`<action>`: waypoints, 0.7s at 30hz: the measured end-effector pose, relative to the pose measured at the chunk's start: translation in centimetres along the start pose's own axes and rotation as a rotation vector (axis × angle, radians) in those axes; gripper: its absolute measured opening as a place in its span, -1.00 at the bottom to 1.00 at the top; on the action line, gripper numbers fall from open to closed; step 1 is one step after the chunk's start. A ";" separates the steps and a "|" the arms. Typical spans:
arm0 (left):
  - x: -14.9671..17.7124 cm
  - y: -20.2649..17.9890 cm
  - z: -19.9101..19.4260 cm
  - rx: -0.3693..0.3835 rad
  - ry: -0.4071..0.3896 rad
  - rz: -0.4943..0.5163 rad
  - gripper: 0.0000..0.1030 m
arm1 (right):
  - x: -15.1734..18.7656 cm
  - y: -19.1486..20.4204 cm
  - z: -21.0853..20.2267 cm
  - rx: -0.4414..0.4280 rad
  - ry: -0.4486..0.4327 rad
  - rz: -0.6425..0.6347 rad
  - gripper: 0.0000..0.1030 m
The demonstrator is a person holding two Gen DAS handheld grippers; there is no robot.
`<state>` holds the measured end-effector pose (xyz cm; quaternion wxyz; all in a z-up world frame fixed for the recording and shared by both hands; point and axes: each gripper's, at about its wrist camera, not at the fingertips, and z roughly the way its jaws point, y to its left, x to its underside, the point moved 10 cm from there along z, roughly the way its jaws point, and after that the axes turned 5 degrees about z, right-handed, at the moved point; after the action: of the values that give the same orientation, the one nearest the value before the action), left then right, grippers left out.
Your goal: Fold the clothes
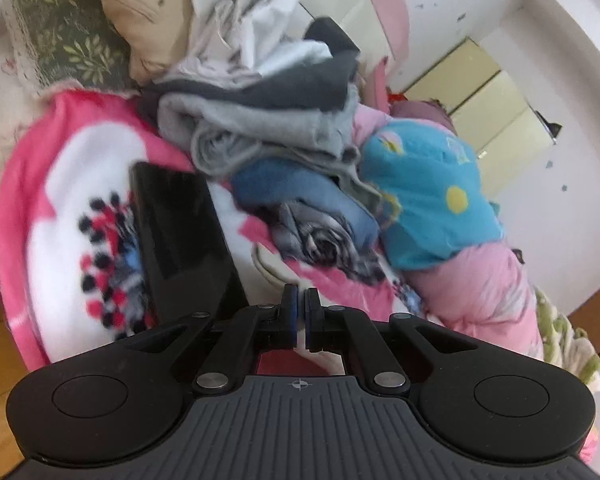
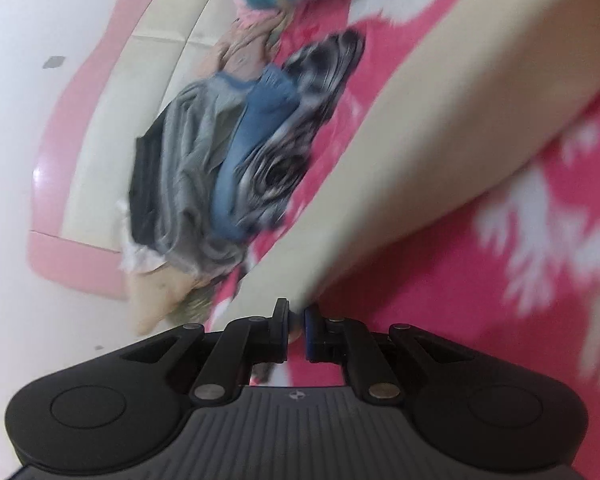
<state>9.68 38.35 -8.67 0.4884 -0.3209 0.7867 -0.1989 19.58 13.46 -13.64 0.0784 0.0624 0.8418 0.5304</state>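
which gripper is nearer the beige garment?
Right. The right gripper is shut on the beige garment. The left gripper is shut, nothing between its fingers, over the pink blanket.

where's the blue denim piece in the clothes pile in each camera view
Left wrist: blue denim piece, centre of picture, low in the pile under the grey knit.
Right wrist: blue denim piece, left of centre, between grey knit and a black-and-white patterned cloth.
Shared landmark: the patterned cloth touching it.
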 end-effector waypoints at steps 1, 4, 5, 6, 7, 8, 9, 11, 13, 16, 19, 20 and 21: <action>-0.1 0.3 0.2 -0.011 0.001 0.000 -0.98 | 0.7 0.0 0.2 -0.010 0.010 0.012 -0.86; 0.3 0.7 1.1 -0.070 0.015 0.040 -0.98 | 1.9 -2.1 1.6 0.028 0.024 0.064 -0.82; 0.5 0.8 1.2 -0.086 0.018 0.055 -0.98 | 2.2 -2.8 1.9 0.027 0.030 0.089 -0.82; 0.7 1.0 1.3 -0.103 0.020 0.070 -0.98 | 2.5 -2.8 1.5 0.033 0.041 0.074 -0.83; 0.9 1.1 1.3 -0.119 0.023 0.085 -0.97 | 2.8 -2.7 1.1 0.039 0.053 0.054 -0.75; 0.8 1.2 1.0 -0.122 0.015 0.090 -0.96 | 3.0 -2.6 0.8 0.045 0.064 0.034 -0.71; 0.7 1.3 0.7 -0.126 0.007 0.096 -0.95 | 3.3 -2.5 0.4 0.052 0.076 0.014 -0.67; 0.2 1.5 0.1 -0.149 -0.024 0.107 -0.95 | 4.0 -1.7 -1.4 0.091 0.090 -0.113 -0.63; -0.8 1.8 -1.0 -0.191 -0.074 0.119 -0.92 | 3.6 -0.3 -4.5 0.118 0.046 -0.271 -0.63; -2.0 1.7 -2.4 -0.217 -0.134 0.108 -0.91 | 0.6 1.5 -10.0 0.188 -0.139 -0.427 -0.63; -2.4 0.0 -2.9 -0.195 -0.146 0.123 -0.91 | -3.7 1.7 -15.2 0.303 -0.340 -0.494 -0.63; -2.1 -1.4 -2.7 -0.162 -0.129 0.136 -0.91 | -5.0 1.5 -16.8 0.347 -0.403 -0.515 -0.63; -1.8 -2.8 -2.4 -0.124 -0.107 0.145 -0.90 | -6.2 1.0 -17.7 0.390 -0.443 -0.529 -0.63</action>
<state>8.97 37.60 -4.74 0.5219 -0.3030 0.7915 -0.0966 22.15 -2.89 -4.82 0.3790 -0.0300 0.8764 0.2956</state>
